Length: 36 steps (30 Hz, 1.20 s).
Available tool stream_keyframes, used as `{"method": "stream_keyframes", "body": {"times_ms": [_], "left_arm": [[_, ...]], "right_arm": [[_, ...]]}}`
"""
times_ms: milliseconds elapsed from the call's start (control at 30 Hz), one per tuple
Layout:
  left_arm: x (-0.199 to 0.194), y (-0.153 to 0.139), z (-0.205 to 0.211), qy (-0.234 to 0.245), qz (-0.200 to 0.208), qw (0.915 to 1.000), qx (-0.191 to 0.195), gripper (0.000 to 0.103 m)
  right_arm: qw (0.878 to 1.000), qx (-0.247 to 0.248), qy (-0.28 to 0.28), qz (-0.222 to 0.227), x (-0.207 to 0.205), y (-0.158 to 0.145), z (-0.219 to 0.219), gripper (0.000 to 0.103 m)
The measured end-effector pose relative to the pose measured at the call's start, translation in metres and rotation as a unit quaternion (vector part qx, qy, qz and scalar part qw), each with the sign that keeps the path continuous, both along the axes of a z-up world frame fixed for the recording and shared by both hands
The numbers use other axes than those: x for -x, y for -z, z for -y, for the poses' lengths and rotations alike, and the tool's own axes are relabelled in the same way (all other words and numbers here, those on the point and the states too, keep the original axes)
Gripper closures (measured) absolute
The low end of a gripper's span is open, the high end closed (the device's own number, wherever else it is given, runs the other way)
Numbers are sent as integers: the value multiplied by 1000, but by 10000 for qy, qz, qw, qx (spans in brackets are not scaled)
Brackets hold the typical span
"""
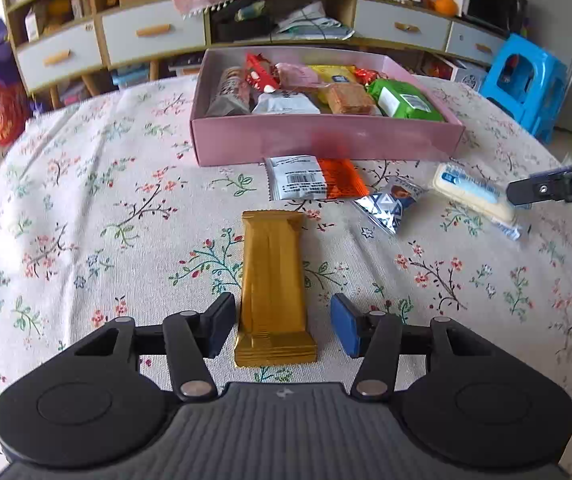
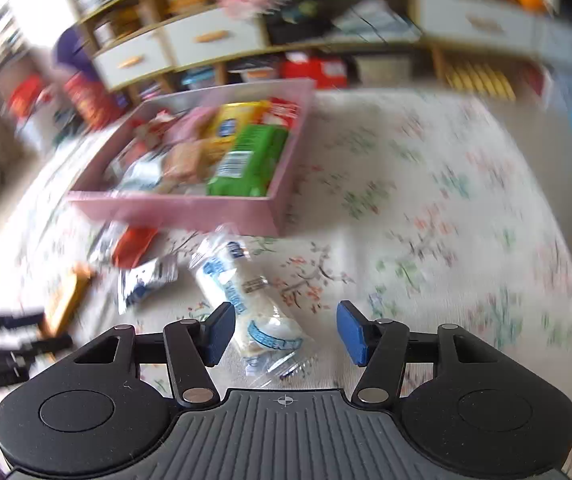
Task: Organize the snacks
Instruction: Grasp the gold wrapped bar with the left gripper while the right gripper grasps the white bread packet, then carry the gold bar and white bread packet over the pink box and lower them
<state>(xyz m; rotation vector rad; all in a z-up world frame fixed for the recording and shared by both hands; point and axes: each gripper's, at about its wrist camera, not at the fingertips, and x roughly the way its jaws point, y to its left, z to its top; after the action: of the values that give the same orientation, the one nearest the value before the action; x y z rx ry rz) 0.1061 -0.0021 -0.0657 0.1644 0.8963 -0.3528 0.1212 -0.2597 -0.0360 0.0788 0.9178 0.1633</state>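
On the tabletop [image 1: 85, 200], covered with a floral cloth, a pink box [image 1: 326, 142] sits at the far side, already holding a mix of wrapped snacks, among them a green packet [image 1: 404, 100] at its right end. Just in front of the box lie a white-and-orange packet [image 1: 314, 178], a small blue-and-silver packet [image 1: 388, 204] and a clear-wrapped white bar with blue print [image 1: 474, 196]. Nearer, a gold bar [image 1: 271, 280] lies lengthwise between the jaws of the left gripper [image 1: 281, 330]; the jaws stand apart, the left one just beside the wrapper and the right one clear of it. The right gripper [image 2: 281, 330] hangs over the white bar [image 2: 257, 312], its jaws also apart, the left one close against the bar's edge and the right one well clear. The right wrist view is blurred.
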Motion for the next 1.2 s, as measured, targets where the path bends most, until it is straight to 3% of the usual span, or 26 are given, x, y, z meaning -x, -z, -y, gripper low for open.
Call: {"method": "stream_keyframes", "body": {"times_ms": [200, 367, 500, 567, 733, 1200], "left_arm": [[0, -1, 0, -117, 42, 9999, 50, 57], [-3, -1, 0, -154, 93, 9998, 33, 70], [-7, -2, 1, -195, 66, 9998, 46, 73], [-9, -3, 2, -210, 32, 9998, 46, 77], [-9, -7, -4, -249, -147, 9993, 227, 77], [-13, -27, -33, -291, -212, 9949, 947, 77]], "right_arm": [[9942, 771, -739, 133, 1, 9, -30, 44], [9925, 922, -780, 211, -4, 15, -38, 44], [9925, 982, -707, 179, -11, 20, -45, 45], [9915, 1089, -693, 160, -13, 21, -50, 55], [9933, 992, -585, 40, -12, 15, -58, 72], [9979, -200, -20, -613, -7, -14, -58, 75]]}}
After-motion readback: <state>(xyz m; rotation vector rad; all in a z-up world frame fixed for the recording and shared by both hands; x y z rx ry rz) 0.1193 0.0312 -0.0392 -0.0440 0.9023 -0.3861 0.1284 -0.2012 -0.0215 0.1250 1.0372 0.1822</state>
